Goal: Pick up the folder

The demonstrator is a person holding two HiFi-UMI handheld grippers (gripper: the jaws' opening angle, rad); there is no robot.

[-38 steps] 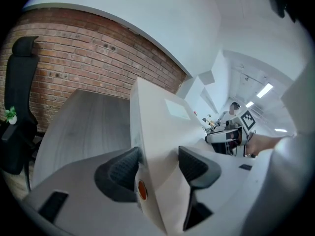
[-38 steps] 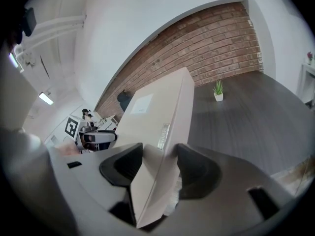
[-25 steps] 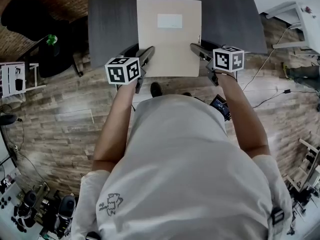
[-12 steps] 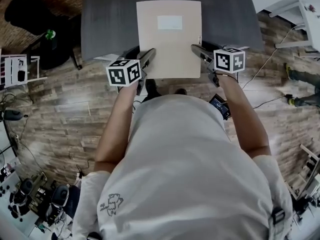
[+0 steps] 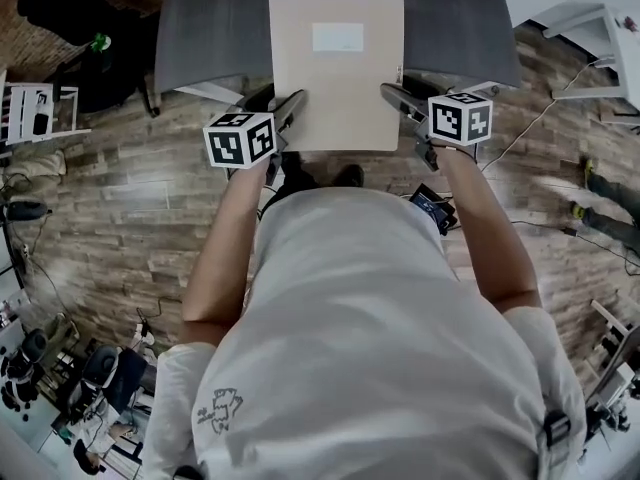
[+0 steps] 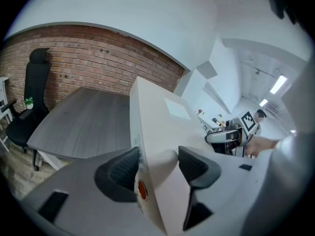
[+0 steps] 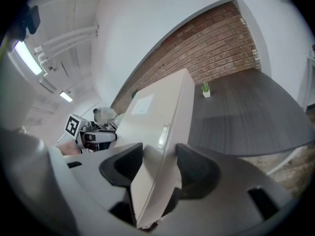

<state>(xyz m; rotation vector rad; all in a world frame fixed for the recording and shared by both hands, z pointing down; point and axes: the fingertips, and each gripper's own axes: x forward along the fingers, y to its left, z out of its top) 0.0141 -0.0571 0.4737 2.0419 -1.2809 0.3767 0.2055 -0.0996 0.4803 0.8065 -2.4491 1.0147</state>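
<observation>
The beige folder [image 5: 337, 68], with a white label near its far end, is held flat in the air between both grippers. Its near half overhangs the front edge of the dark grey table [image 5: 210, 28]. My left gripper [image 5: 290, 110] is shut on the folder's near left edge, and my right gripper [image 5: 393, 96] is shut on its near right edge. In the left gripper view the folder [image 6: 162, 127] runs edge-on between the dark pads of the left gripper [image 6: 158, 163]. The right gripper view shows the folder [image 7: 157, 112] clamped the same way in the right gripper [image 7: 158, 166].
A black office chair [image 5: 60, 8] stands at the table's left by the brick wall. A white rack [image 5: 35, 113] is at the left, white furniture [image 5: 600, 28] at the right. Cables lie on the wooden floor [image 5: 130, 218]. A small plant [image 7: 205, 89] sits at the table's far end.
Both grippers have carried the folder back from the table. The table's front edge has slid up the view, and more of the folder now overhangs it. Both grips are unchanged.
</observation>
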